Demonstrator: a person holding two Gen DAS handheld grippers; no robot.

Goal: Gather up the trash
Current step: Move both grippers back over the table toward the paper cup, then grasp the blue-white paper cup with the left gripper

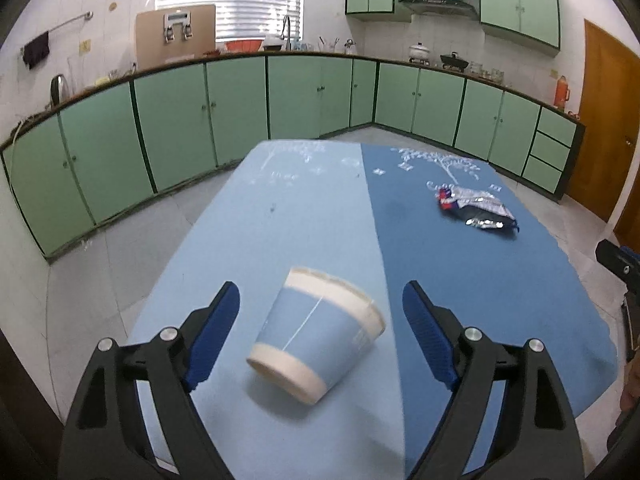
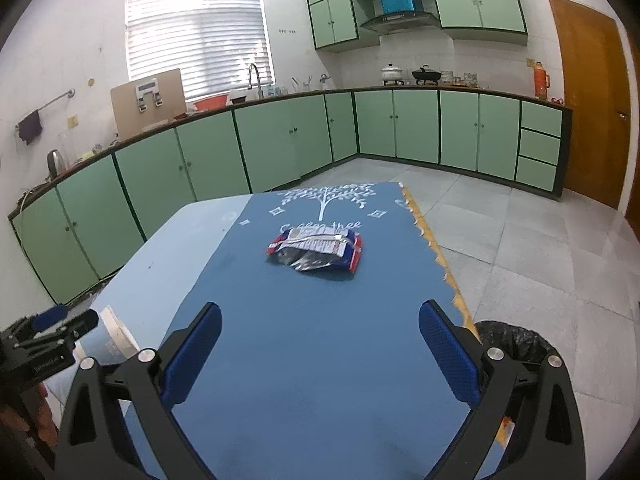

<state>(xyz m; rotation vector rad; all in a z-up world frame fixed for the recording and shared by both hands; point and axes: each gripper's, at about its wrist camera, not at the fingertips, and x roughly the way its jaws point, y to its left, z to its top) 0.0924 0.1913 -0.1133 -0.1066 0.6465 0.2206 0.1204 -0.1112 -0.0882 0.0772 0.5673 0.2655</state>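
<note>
Left tongs (image 1: 320, 336) are held wide around a tipped paper cup (image 1: 316, 336), untouched, for grasping; right tongs (image 2: 320, 356), open and empty, are aimed at the far wrapper (image 2: 316, 250) on the desk (image 2: 320, 320).

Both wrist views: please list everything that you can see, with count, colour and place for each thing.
paper cup: one, light blue with white rims, lying on its side on the table, between the open left fingers, not touched
snack wrapper: one, silver, blue and red, crumpled, on the dark blue half of the cloth
tablecloth: one, light blue and dark blue, covers the table
trash bin: one, black bag inside, on the floor at the table's right edge
cabinets: many, green, along the walls
door: one, brown wood, far right
left gripper: one, black with blue pads, open
right gripper: one, black with blue pads, open, empty
</note>
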